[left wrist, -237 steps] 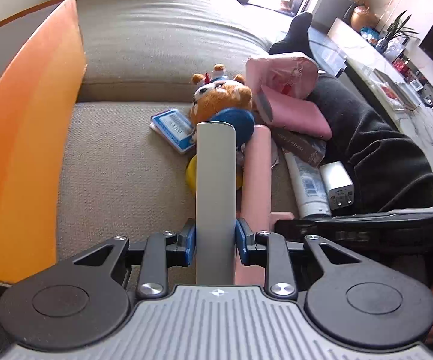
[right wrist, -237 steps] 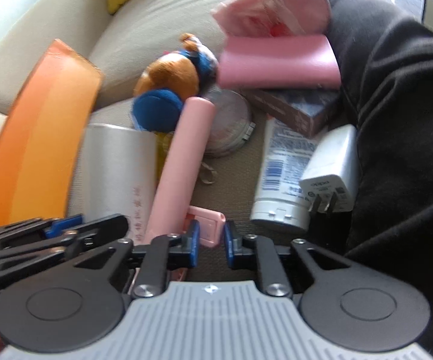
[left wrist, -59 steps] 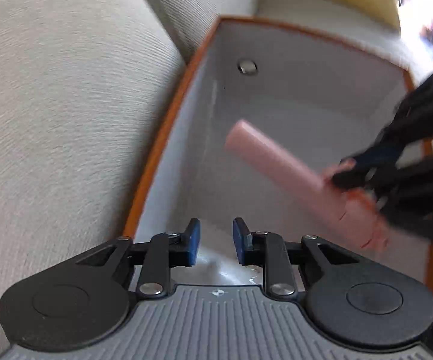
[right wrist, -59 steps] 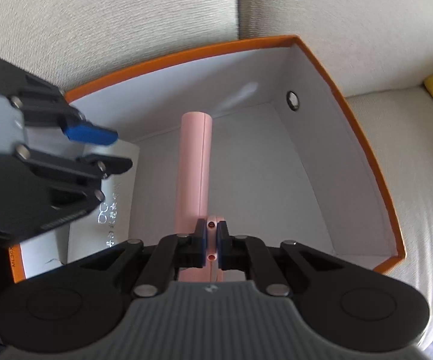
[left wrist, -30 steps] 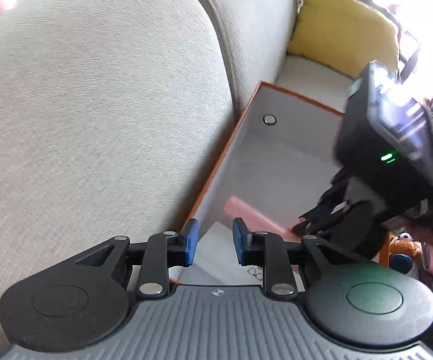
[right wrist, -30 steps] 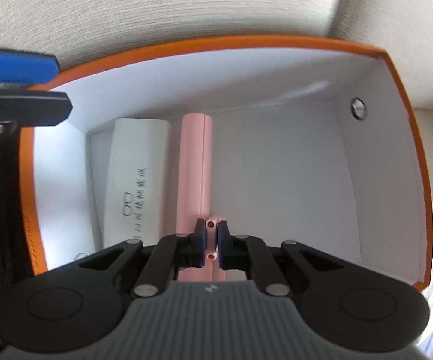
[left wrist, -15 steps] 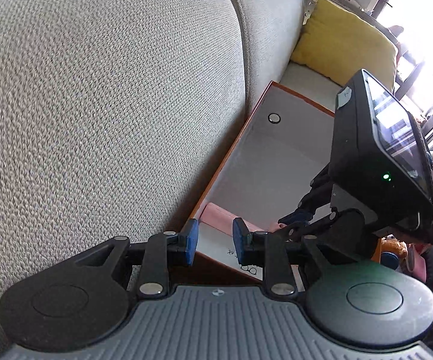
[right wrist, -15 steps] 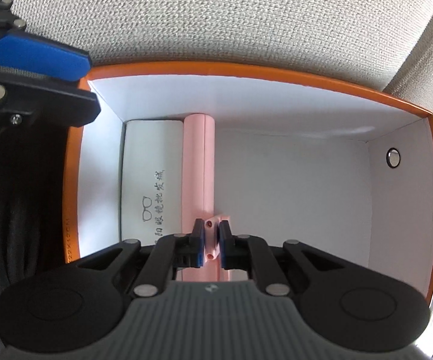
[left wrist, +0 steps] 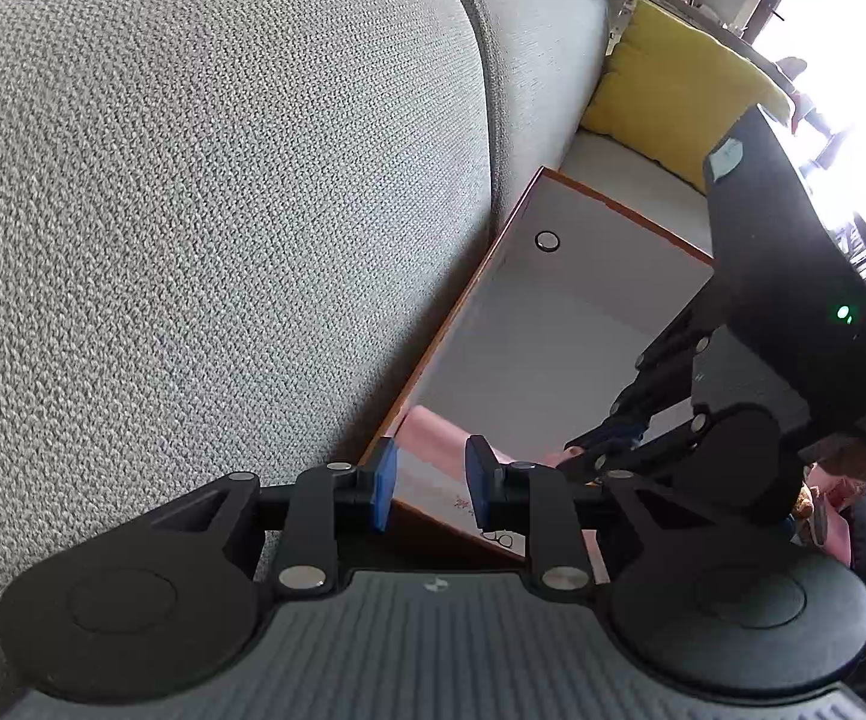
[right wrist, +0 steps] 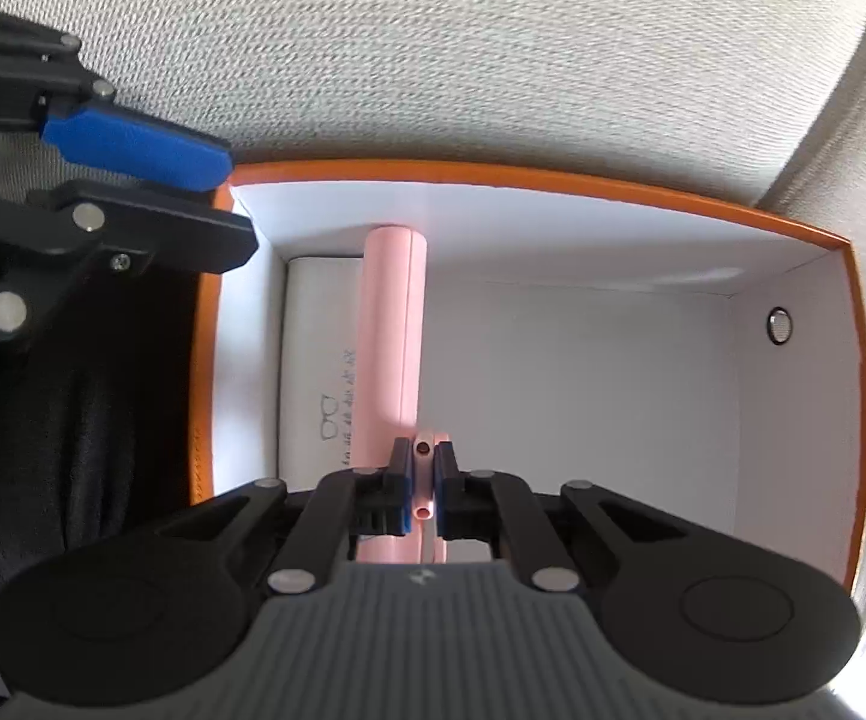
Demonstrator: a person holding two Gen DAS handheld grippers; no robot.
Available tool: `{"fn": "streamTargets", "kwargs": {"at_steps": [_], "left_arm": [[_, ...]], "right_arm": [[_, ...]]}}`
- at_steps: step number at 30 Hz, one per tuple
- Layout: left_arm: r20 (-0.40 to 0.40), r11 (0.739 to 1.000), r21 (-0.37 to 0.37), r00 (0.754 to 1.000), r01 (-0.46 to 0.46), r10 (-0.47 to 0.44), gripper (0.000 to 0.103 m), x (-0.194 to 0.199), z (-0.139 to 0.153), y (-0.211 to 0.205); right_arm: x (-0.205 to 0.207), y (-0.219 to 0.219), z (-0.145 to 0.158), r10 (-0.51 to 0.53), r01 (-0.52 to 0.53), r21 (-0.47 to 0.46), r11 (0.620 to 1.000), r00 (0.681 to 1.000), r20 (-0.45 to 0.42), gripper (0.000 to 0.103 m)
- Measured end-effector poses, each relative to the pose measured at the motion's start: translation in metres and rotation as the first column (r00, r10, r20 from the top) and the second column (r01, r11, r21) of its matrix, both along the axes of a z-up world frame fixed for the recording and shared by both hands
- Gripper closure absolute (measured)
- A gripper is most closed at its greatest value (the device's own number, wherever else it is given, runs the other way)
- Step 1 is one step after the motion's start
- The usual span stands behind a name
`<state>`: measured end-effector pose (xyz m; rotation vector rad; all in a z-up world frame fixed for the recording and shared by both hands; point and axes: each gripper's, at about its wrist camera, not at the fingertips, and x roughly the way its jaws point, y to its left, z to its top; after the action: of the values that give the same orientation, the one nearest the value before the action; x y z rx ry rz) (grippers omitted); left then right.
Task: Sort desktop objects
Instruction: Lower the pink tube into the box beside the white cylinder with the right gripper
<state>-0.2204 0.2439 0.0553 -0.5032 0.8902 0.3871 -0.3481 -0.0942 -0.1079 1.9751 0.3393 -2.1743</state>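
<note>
An orange box [right wrist: 553, 177] with a white inside sits on the sofa against the backrest. My right gripper [right wrist: 424, 474] is shut on the handle end of a long pink tube [right wrist: 393, 324], which lies low inside the box beside a white glasses case [right wrist: 315, 372]. My left gripper [left wrist: 426, 483] is open and empty, just outside the box's near end; it shows at the upper left of the right wrist view [right wrist: 132, 150]. In the left wrist view I see the box [left wrist: 457, 312], the pink tube [left wrist: 439, 438], the case [left wrist: 463, 504] and the right gripper [left wrist: 607, 438] reaching in.
The grey sofa backrest [left wrist: 192, 210] rises right behind the box. A yellow cushion [left wrist: 667, 90] lies beyond the box's far end. A plush toy [left wrist: 802, 498] and pink items [left wrist: 835, 534] lie behind the right gripper. Dark clothing [right wrist: 72, 420] is at the box's left.
The right gripper has carried the pink tube into the box and lowered it beside the white case. The left gripper has let go of the case and drawn back out of the box.
</note>
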Motion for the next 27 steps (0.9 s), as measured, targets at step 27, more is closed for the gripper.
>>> {"fn": "streamTargets", "kwargs": {"at_steps": [27], "left_arm": [[-0.01, 1.0, 0.003, 1.0, 0.001, -0.001, 0.075, -0.018, 0.008, 0.0]], "right_arm": [[0.014, 0.03, -0.015, -0.254, 0.274, -0.404, 0.873, 0.962, 0.103, 0.093]]}}
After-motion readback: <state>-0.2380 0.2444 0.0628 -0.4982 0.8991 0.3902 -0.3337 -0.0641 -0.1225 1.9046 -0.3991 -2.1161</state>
